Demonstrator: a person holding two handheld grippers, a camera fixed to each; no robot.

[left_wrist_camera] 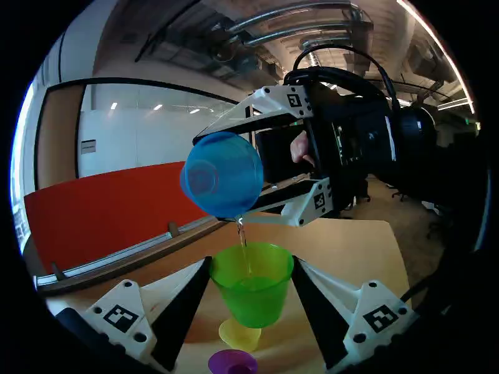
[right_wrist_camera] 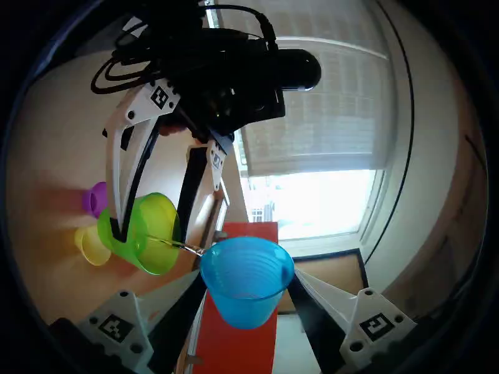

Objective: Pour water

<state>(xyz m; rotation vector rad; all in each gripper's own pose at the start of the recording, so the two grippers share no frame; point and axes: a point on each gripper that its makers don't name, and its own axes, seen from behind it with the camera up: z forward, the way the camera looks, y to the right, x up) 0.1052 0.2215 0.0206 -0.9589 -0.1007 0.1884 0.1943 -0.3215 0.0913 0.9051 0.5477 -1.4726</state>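
So the translucent blue plastic cup [left_wrist_camera: 222,174] is clamped between both fingers of the right gripper [right_wrist_camera: 247,274]. It's tipped way over on its side, up above and just ahead of the left gripper [left_wrist_camera: 251,268]. A thin stream of water [left_wrist_camera: 242,240] runs off its lower rim straight down into the translucent green plastic cup [left_wrist_camera: 252,283]. That one sits upright, pinched between the left gripper's two fingers, with a bit of water already pooled in it. In the right gripper view the green cup is off to the left of the blue one, and the stream crosses the small gap between them.

Below the left gripper's fingertips, under the green cup, there's a small yellow plastic cup [left_wrist_camera: 240,335] and a small purple plastic cup [left_wrist_camera: 232,361] side by side on the light wooden desk [left_wrist_camera: 349,249]. A hand [left_wrist_camera: 301,148] shows behind the right gripper's fingers. Past the far edge of the desk there's a red wall panel [left_wrist_camera: 100,212].
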